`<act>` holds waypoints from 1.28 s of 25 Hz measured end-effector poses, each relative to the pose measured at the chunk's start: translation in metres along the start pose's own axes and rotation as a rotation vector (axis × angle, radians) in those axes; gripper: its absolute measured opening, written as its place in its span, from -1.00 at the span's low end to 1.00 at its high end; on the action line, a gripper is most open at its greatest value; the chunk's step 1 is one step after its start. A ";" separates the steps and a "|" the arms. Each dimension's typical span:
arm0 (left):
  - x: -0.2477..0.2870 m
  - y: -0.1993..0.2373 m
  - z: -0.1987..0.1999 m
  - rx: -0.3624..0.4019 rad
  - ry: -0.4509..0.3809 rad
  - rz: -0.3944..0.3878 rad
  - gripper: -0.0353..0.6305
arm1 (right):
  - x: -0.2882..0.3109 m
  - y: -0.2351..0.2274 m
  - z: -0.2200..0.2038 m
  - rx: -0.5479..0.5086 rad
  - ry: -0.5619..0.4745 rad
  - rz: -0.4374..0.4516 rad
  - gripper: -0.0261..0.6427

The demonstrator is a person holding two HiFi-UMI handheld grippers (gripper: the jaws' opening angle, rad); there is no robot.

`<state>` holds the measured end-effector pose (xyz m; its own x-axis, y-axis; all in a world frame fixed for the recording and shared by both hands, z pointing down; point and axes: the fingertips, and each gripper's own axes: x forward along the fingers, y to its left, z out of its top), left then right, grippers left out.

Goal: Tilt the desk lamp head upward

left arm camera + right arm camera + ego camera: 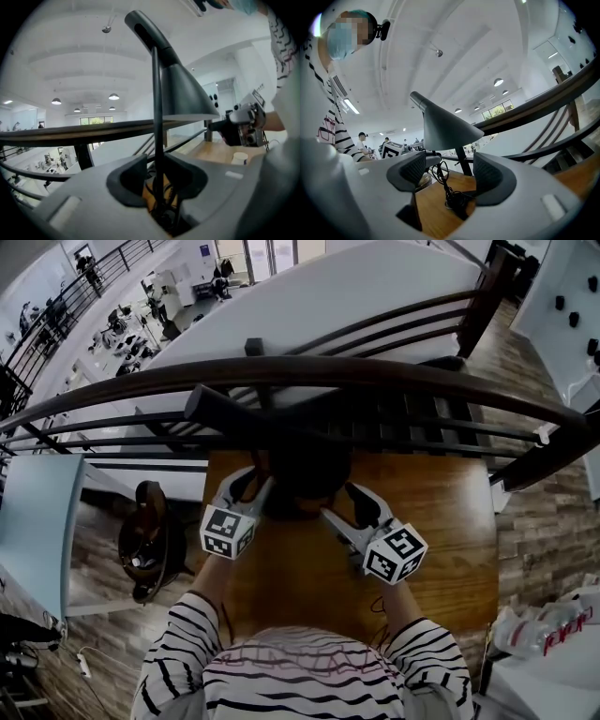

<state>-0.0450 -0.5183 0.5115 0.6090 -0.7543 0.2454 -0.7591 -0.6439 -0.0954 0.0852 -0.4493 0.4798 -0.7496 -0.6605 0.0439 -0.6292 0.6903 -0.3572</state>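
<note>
- Two handheld grippers flank a dark, slim-stemmed desk lamp (305, 474). It stands at the middle of the far edge of the brown wooden table (441, 521), beside the dark curved railing (375, 376).
- Risk 1, base shift: the left gripper (158, 178) straddles the thin black stem (157, 140) with its jaws parted. A sliver of tabletop shows between one pad and the stem, so the stem appears unclamped. Pushing the head while the stem is loose would probably slide or tip the whole lamp toward the far edge.
- Risk 2, cable snag: the black power cable (447, 192) lies coiled on the wood directly ahead of the right gripper (449, 173). A low approach could hook it and drag the base.
- Risk 3, slip: the dark grey conical shade (183, 93), seemingly metal, tapers smoothly. A pinch at its rim may skid off.
- Position, right side: the right gripper's jaws stand wide apart and hold nothing. The shade hangs above and just beyond them, mouth down.
- Position, left side: the shade sits high above the left gripper's jaws, to the right of the stem.
</note>
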 end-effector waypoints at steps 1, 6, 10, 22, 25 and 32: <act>0.002 0.000 -0.001 0.000 -0.001 -0.004 -0.58 | 0.003 -0.001 -0.002 0.004 0.001 0.007 -0.01; 0.010 -0.004 -0.001 0.017 -0.010 -0.035 -0.74 | 0.011 -0.005 0.001 0.017 -0.013 0.034 0.00; 0.014 -0.003 0.001 -0.011 -0.024 -0.042 -0.74 | 0.013 -0.007 0.011 0.027 -0.038 0.045 0.01; 0.011 -0.005 0.005 -0.064 -0.016 -0.017 -0.74 | 0.008 0.004 0.018 0.025 0.000 0.069 0.18; 0.009 -0.007 0.003 -0.071 -0.015 -0.005 -0.74 | 0.005 0.005 0.019 0.023 0.001 0.063 0.18; -0.001 -0.009 0.003 -0.075 -0.013 0.012 -0.74 | -0.007 0.010 0.034 0.016 -0.030 0.034 0.19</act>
<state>-0.0381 -0.5121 0.5088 0.6023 -0.7636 0.2326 -0.7811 -0.6239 -0.0254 0.0911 -0.4471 0.4442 -0.7635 -0.6458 0.0036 -0.6002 0.7075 -0.3732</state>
